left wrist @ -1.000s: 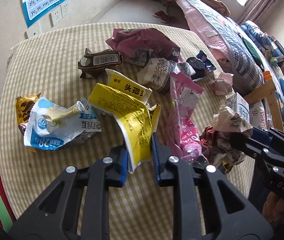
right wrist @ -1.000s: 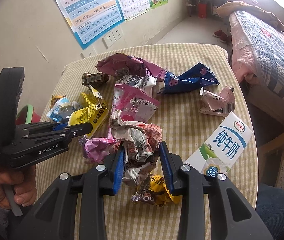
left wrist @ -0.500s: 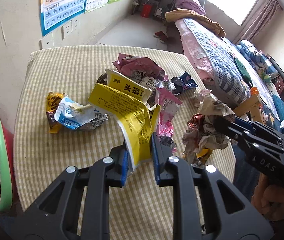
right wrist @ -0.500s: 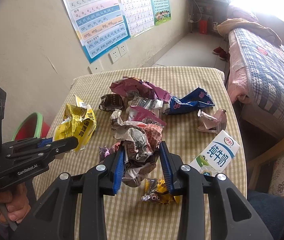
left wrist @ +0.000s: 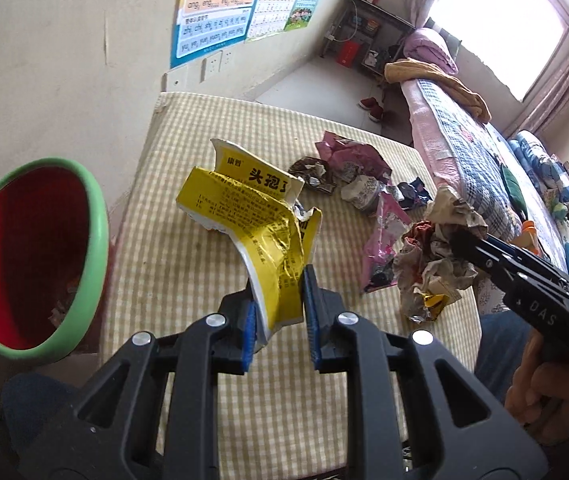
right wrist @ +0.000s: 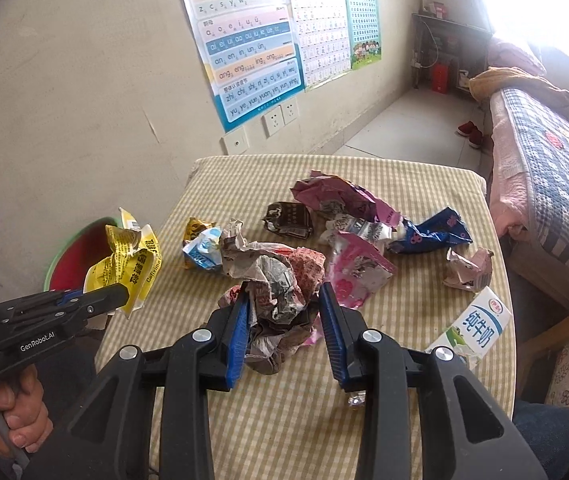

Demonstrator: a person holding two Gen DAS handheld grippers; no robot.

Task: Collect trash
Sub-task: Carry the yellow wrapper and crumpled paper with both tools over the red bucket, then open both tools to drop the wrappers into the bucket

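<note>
Both grippers, left and right, have lifted wrappers off the table

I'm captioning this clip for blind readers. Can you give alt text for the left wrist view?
The left gripper holds a crumpled yellow foil wrapper in its jaws above a checked-cloth table strewn with wrappers. A red bin with a green rim stands left; the right gripper holds crumpled paper.

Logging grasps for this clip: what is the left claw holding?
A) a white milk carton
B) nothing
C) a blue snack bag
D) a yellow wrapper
D: the left claw is clamped on the yellow wrapper, lifted clear of the checked table near the red bin.
</note>
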